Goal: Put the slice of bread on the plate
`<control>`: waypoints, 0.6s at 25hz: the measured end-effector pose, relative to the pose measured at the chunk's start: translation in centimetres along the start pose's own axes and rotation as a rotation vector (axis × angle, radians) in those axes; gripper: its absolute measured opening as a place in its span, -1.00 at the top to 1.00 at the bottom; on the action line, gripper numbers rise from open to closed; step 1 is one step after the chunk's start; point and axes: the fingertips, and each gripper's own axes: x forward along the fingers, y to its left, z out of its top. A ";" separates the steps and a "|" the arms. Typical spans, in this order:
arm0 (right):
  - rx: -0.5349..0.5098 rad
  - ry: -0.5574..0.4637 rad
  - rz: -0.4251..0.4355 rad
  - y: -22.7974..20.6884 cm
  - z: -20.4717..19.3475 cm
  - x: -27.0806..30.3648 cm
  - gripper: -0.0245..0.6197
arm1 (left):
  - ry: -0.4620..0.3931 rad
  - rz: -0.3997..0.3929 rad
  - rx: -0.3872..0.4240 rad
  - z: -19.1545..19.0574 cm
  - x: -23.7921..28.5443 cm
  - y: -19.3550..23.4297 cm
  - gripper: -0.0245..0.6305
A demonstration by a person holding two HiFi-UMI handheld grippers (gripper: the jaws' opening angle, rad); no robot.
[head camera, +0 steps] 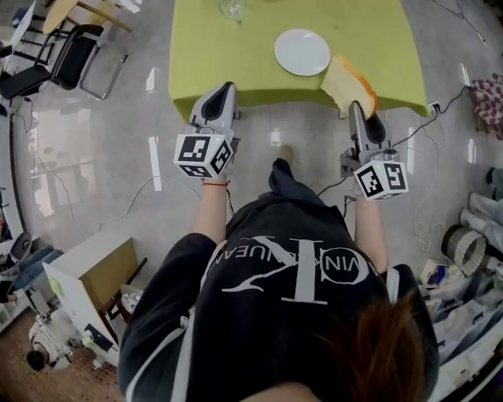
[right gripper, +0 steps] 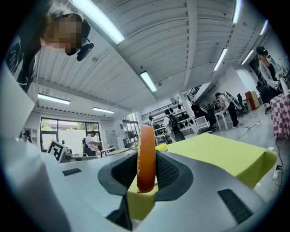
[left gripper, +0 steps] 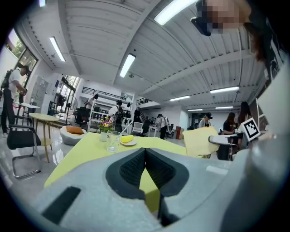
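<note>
Reddish-brown hair and a black shirt with white lettering fill the bottom of the head view, and two bare forearms reach out from it, one to each gripper.

At far left stand two dark chairs, partly cut by the frame edge, with one white cabinet holding a brown box lower down.

Next comes the left gripper, its tip at the near edge of the one green table. In the left gripper view its dark ribbed pads meet at the tip and nothing is between them.

One clear glass sits at the table's far side, cut off by the top of the head view. The left gripper view shows it whole, beside a small dish of something yellow too small to identify.

One empty white plate lies right of the table's centre.

One slice of bread stands on edge in the air just right of the plate, above the table's near right part and clear of the plate. The right gripper holds it. In the right gripper view the jaws are pressed on both faces of the slice, and only its orange crust edge shows.

Each gripper carries one marker cube, two in all.
</note>
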 end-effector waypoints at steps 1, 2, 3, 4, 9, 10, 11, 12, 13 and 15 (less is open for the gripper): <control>0.013 0.003 0.005 -0.2 0.1 0.8 0.62 | 0.001 -0.007 0.005 0.2 0.7 0.1 0.90; 0.027 0.007 0.012 -0.3 0.1 1.5 0.62 | 0.003 -0.013 0.008 0.3 1.4 0.3 0.90; 0.039 0.013 0.020 -0.4 0.1 2.3 0.62 | 0.006 -0.019 0.009 0.3 2.1 0.5 0.90; 0.051 0.020 0.028 -0.5 0.0 3.1 0.62 | 0.010 -0.023 0.008 0.3 2.7 0.6 0.90; 0.120 0.069 0.063 -1.5 -0.7 5.7 0.62 | 0.033 -0.036 0.005 0.1 5.4 1.1 0.91; 0.137 0.077 0.066 -1.8 -0.9 6.1 0.62 | 0.035 -0.040 0.006 0.1 5.7 1.1 0.90; 0.158 0.082 0.067 -2.1 -1.1 6.5 0.62 | 0.036 -0.043 0.008 0.1 6.0 1.1 0.90; 0.181 0.085 0.067 -2.3 -1.3 6.8 0.62 | 0.039 -0.047 0.010 0.0 6.2 1.0 0.90; 0.204 0.089 0.067 -2.5 -1.5 7.1 0.62 | 0.043 -0.048 0.012 0.0 6.2 1.0 0.90; 0.253 0.094 0.062 -2.8 -1.9 7.8 0.62 | 0.052 -0.046 0.009 -0.3 6.3 1.1 0.90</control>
